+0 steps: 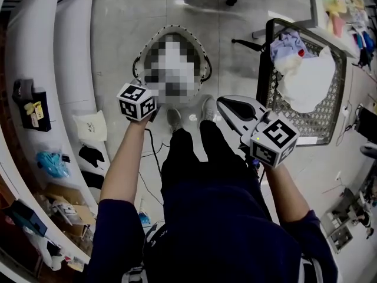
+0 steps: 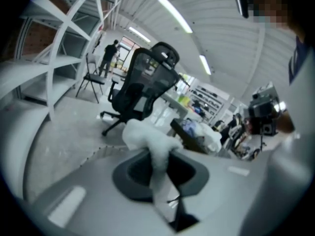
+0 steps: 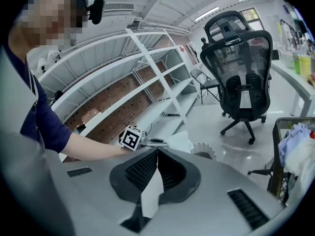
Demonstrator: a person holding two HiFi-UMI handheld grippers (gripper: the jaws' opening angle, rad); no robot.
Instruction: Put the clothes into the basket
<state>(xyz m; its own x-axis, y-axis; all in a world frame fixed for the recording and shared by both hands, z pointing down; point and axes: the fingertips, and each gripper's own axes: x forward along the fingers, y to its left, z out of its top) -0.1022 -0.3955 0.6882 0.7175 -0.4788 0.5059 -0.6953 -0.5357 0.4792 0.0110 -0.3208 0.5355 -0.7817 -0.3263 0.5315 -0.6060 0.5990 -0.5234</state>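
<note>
White fluffy cloth (image 2: pixel 147 136) is pinched in L gripper (image 2: pixel 158 163) and hangs soft & crumpled above the round, dotted-rim basket (image 1: pixel 140 56) at frame centre, prob. so it drops straight in. R gripper (image 3: pixel 157 156) is closed w/ nothing in it, parked aside. Black wire-mesh bin (image 1: pixel 330 119), upper right, holds more rumpled clothes.

We look down on a pale, glossy floor (image 1: pixel 112 40). White shelving (image 3: pixel 142 68) lines a brick wall (image 3: pixel 110 100) at left, with a black office chair (image 3: pixel 241 77) farther off and strip lights (image 2: pixel 173 13) overhead.
</note>
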